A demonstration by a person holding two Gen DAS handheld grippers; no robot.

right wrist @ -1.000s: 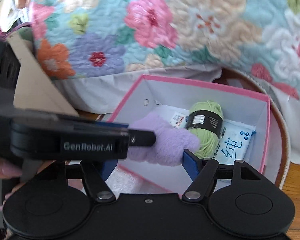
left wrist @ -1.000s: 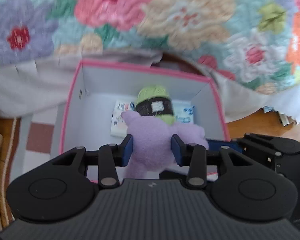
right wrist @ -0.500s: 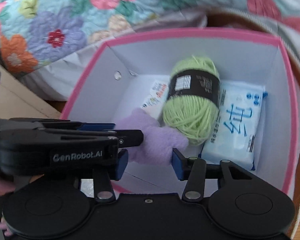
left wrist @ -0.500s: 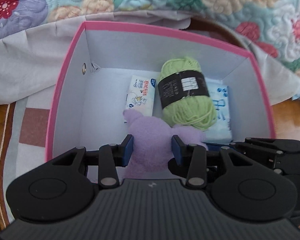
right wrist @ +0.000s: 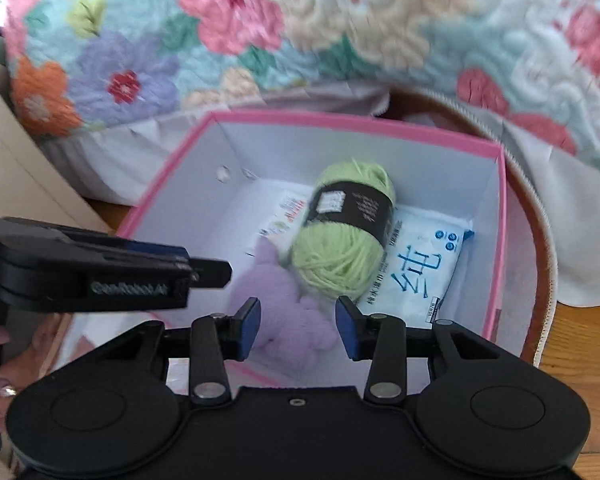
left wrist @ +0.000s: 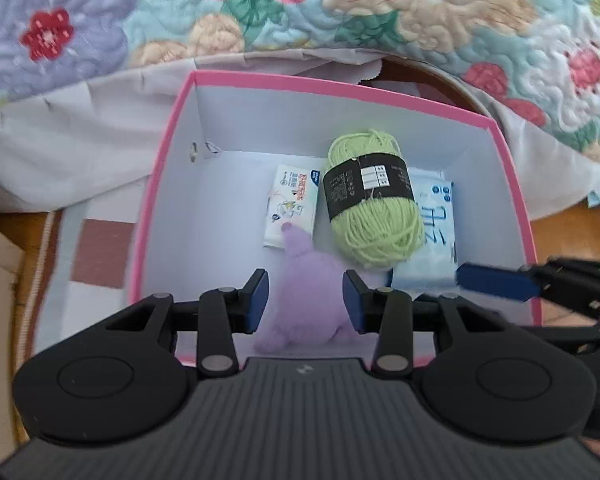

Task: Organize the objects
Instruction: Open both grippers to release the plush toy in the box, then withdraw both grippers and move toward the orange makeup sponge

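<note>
While my left gripper [left wrist: 305, 300] hovers over the pink-rimmed white cardboard box [left wrist: 340, 90], its fingers have spread off the fluffy lilac plush toy [left wrist: 304, 292], which now lies inside, long axis pointing away, beside the green yarn ball [left wrist: 374, 204].

From the right view, my right gripper [right wrist: 298, 326] likewise gapes, no longer pinching the toy.

I see a wooden floor [right wrist: 576, 320] at the edges, with a checked rug [left wrist: 96, 264] spread on it — white with brown squares, trimmed along its border. On the rug sits the pink-rimmed box [left wrist: 340, 88]. At the far side a floral quilt [left wrist: 260, 12] hangs down to the floor — its pale lining [left wrist: 60, 152] touches the rug beside the box. A cardboard piece [right wrist: 28, 168] lies at left.
</note>
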